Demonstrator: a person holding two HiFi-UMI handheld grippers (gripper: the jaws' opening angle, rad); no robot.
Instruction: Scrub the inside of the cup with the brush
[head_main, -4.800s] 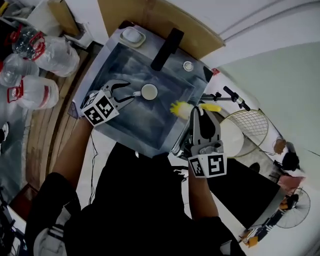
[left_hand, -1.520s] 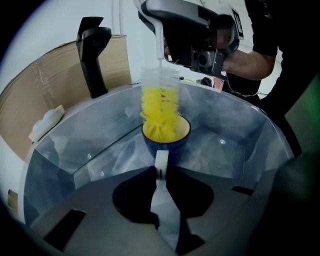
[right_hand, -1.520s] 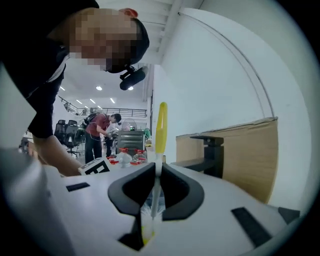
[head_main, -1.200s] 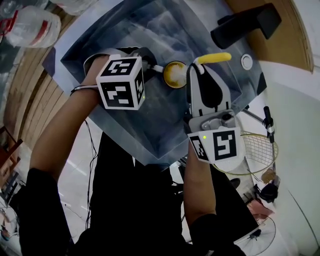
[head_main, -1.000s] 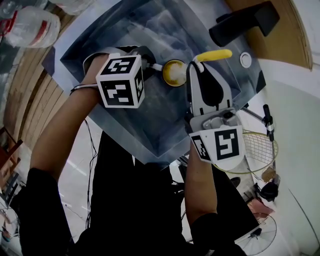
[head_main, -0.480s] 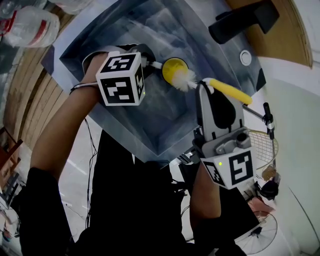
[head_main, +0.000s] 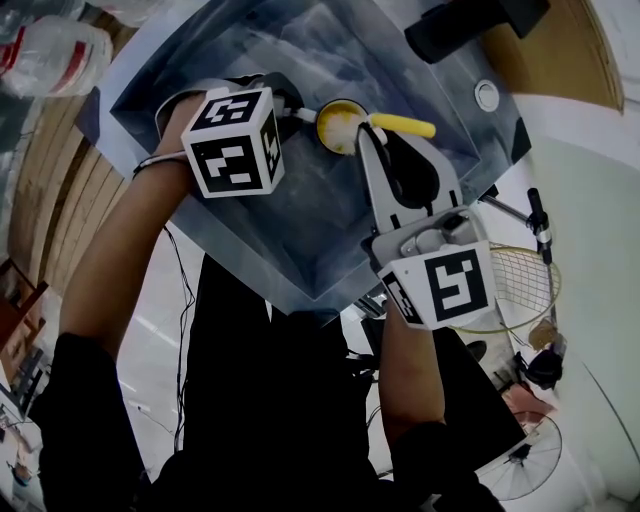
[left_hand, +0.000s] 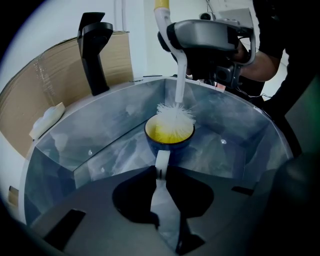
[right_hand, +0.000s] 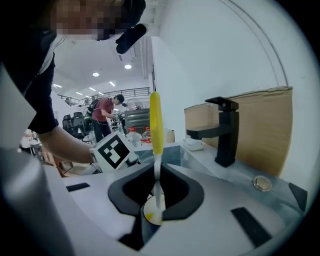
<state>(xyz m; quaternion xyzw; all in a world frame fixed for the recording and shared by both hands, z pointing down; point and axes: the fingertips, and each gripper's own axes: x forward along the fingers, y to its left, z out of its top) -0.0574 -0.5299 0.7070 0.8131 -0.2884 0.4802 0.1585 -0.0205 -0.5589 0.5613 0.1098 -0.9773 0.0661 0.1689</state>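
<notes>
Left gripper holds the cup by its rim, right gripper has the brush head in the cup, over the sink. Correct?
Not the rim: the left gripper view shows the left gripper clamped on the white handle of the cup. Rest holds.

- cup (left_hand: 168, 146) clamped in the left gripper (left_hand: 161, 168): dark blue outside, yellow inside, white handle
- brush (right_hand: 156, 120) pinched in the right gripper (right_hand: 156, 187): yellow handle, white stem and bristles
- faucet (right_hand: 223, 131) right of that claw: black
- marker cube (head_main: 232, 142): black-and-white squares
</notes>
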